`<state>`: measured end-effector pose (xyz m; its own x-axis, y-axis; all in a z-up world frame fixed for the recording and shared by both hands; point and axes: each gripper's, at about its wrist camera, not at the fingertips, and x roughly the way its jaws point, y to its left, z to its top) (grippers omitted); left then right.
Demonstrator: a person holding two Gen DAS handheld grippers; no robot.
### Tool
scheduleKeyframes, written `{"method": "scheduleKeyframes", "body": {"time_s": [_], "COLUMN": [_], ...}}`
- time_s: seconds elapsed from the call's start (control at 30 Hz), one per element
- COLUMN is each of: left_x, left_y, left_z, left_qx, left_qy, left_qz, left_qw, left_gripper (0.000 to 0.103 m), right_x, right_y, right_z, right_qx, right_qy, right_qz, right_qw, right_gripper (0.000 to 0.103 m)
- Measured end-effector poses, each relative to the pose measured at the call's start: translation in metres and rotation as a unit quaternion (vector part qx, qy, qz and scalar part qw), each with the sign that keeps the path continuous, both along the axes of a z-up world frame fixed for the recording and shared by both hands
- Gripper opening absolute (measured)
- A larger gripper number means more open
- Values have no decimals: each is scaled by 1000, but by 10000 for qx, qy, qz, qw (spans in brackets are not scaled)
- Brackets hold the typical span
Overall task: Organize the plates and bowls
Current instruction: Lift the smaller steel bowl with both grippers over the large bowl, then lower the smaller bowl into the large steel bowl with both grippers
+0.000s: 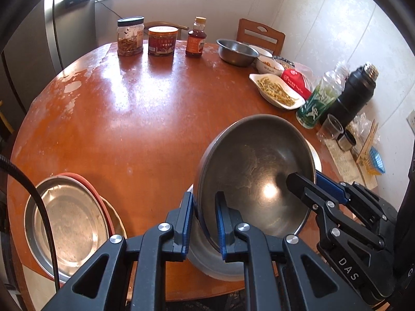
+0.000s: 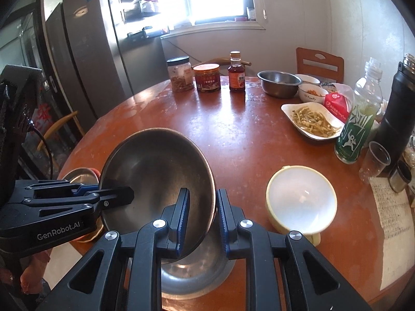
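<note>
A steel bowl is held tilted above a second steel bowl on the round red-brown table. My left gripper is shut on the tilted bowl's near-left rim. My right gripper is shut on its right rim and also shows in the left wrist view. The tilted bowl and the lower bowl show in the right wrist view, as does the left gripper. A stack of plates with a steel plate on top lies at the left. A pale yellow bowl stands to the right.
At the far side stand two jars, a sauce bottle, a steel bowl, small white bowls and a white dish of food. A green bottle, black flask, plastic cup and paper line the right edge.
</note>
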<state>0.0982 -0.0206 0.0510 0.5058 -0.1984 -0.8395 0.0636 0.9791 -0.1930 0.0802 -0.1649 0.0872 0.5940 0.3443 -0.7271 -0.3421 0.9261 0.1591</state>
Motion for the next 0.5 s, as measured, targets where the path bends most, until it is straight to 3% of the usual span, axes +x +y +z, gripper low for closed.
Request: {"method": "scheduleKeyframes", "body": {"time_s": [0.5], "left_x": [-16], "left_y": [-18], "left_z": [-30], "left_qx": [188], "left_qy": [294], "left_qz": [-158], "left_qw": [9993], "left_gripper": [16], "right_x": [-14], "right_y": [-12], "right_z": [-31], "right_qx": [-136], "right_qy": [357], "right_qz": [1], "right_qw": [9993], "right_gripper": [22]}}
